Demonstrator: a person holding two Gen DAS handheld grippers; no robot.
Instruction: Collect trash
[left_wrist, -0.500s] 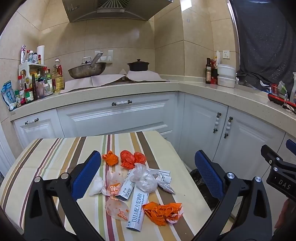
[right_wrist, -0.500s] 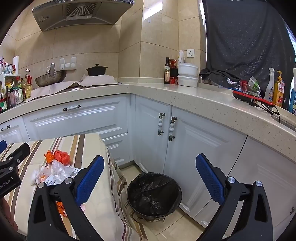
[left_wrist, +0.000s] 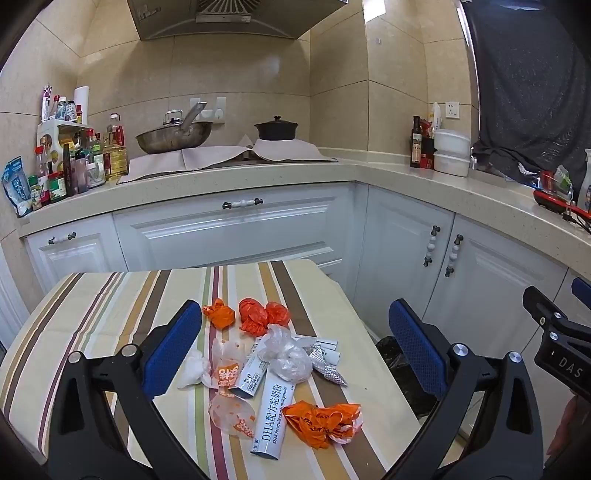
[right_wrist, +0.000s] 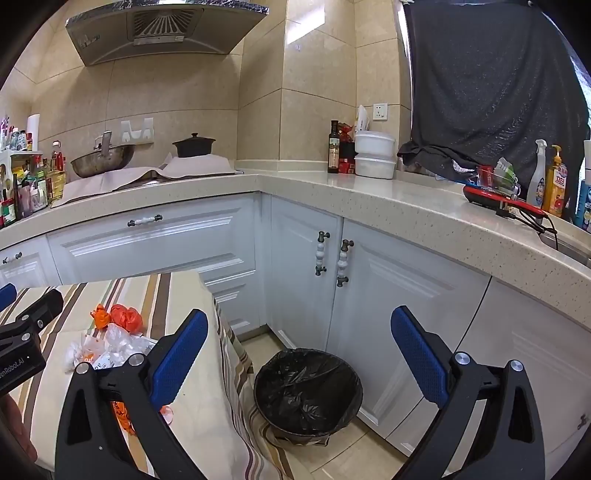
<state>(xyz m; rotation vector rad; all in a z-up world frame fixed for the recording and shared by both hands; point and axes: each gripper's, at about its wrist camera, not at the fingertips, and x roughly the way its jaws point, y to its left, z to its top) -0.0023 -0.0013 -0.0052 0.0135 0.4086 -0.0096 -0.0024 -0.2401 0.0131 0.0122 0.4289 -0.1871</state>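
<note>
The right claw (right_wrist: 295, 365) has eased slightly nearer the lined bin (right_wrist: 308, 393).

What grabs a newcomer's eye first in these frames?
The heap of trash on the striped tablecloth: orange bags, clear plastic and a white DHA milk powder sachet, framed by the open left tongs. Next, the black-lined trash bin on the floor beside the table, under the open right tongs. Behind them, the steel wok on the counter stands out.

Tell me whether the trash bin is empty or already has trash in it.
Empty, as far as visible: the trash bin shows only its crumpled black liner inside.
</note>
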